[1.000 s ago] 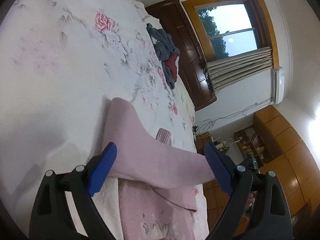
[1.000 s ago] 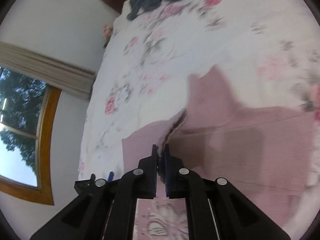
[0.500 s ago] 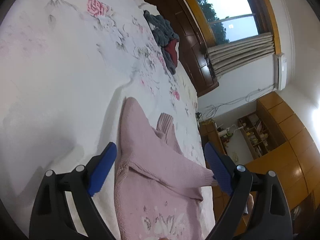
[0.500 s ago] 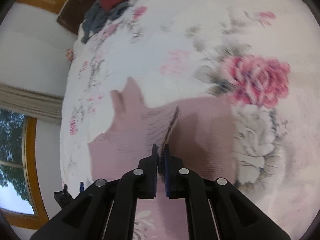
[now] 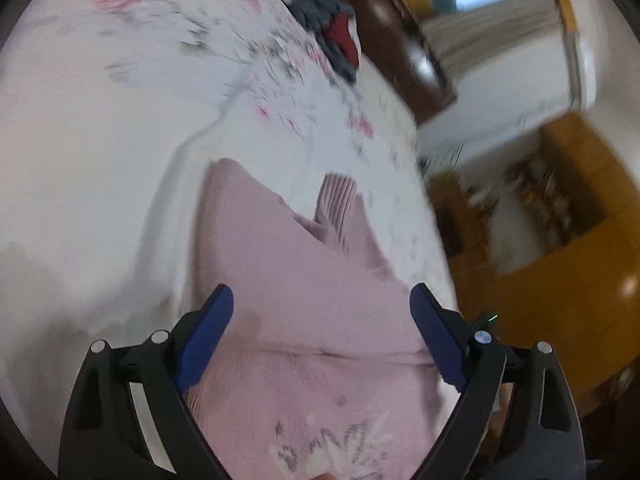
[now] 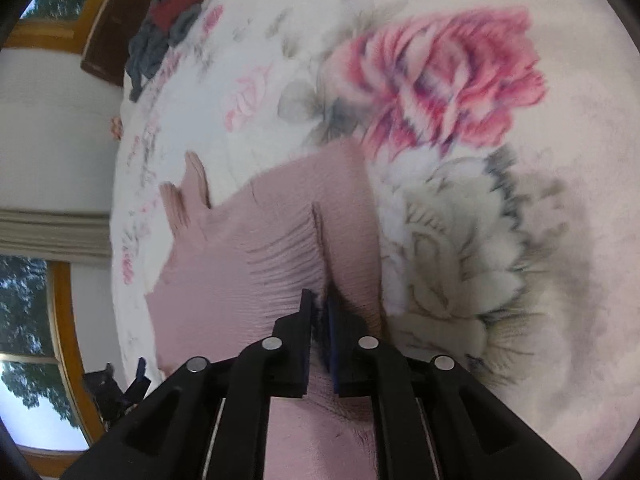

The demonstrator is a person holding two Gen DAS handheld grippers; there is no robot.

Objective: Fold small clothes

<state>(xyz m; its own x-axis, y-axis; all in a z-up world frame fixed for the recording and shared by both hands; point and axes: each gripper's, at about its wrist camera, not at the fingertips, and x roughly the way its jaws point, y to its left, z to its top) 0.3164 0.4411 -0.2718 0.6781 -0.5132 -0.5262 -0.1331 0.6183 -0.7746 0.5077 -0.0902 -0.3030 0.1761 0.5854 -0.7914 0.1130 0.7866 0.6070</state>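
Observation:
A small pink knitted sweater (image 5: pixel 304 300) lies on the floral bedsheet (image 5: pixel 100 140), its sleeves folded across the body and a ribbed cuff (image 5: pixel 336 200) sticking up at the far end. My left gripper (image 5: pixel 320 320) hovers open over the sweater, blue pads wide apart with nothing between them. In the right wrist view the same pink sweater (image 6: pixel 248 272) is bunched into a ridge of ribbed fabric. My right gripper (image 6: pixel 318 308) is shut on that ribbed edge near the sweater's right side.
A heap of grey and red clothes (image 5: pixel 332 28) lies at the far end of the bed by a dark wooden headboard (image 5: pixel 400 52). Orange wooden cabinets (image 5: pixel 560 280) stand beyond the bed's right edge. A window (image 6: pixel 32 340) shows at the left of the right wrist view.
The left gripper has drawn back over the sweater's body, staying open. The right gripper, still clamped, has carried the ribbed edge across toward the sweater's right side and lower to the bed.

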